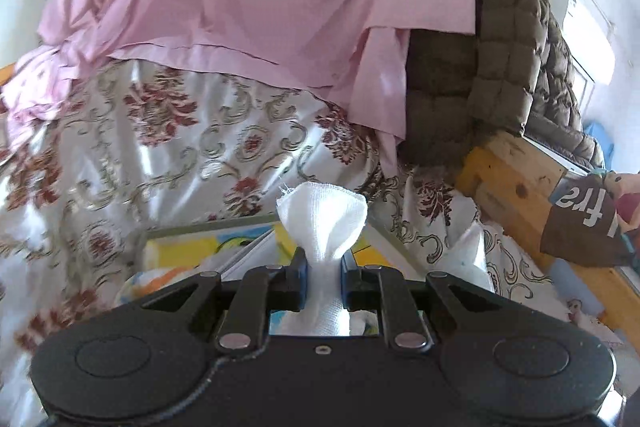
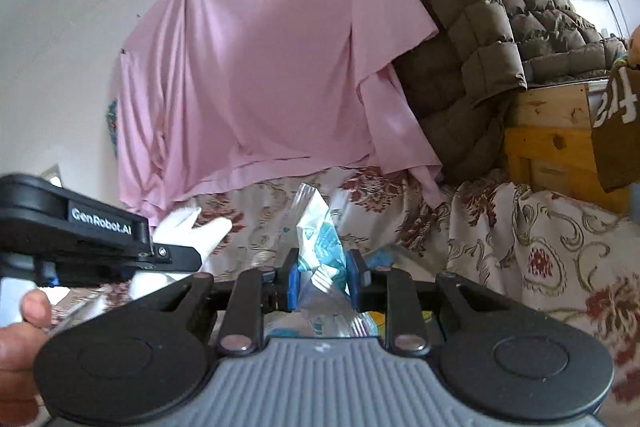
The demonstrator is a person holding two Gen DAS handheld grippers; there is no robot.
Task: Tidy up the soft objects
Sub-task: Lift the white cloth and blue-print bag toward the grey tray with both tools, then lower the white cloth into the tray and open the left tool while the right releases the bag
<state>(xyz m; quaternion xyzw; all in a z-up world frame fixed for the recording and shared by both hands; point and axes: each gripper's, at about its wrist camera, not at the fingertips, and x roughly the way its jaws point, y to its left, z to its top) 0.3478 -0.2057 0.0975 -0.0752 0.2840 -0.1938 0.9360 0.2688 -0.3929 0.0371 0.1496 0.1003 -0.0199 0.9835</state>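
My left gripper is shut on a white gauze cloth, whose bunched end fans out above the jaws. It is held over a bed with a floral cover. My right gripper is shut on a clear plastic packet with teal print, which stands up between the jaws. In the right wrist view the left gripper is at the left, with the white cloth sticking out of it.
A pink sheet hangs on the wall behind the bed. A brown quilted jacket lies over a wooden frame at the right. A yellow picture book lies under the left gripper. A brown bag hangs at the right.
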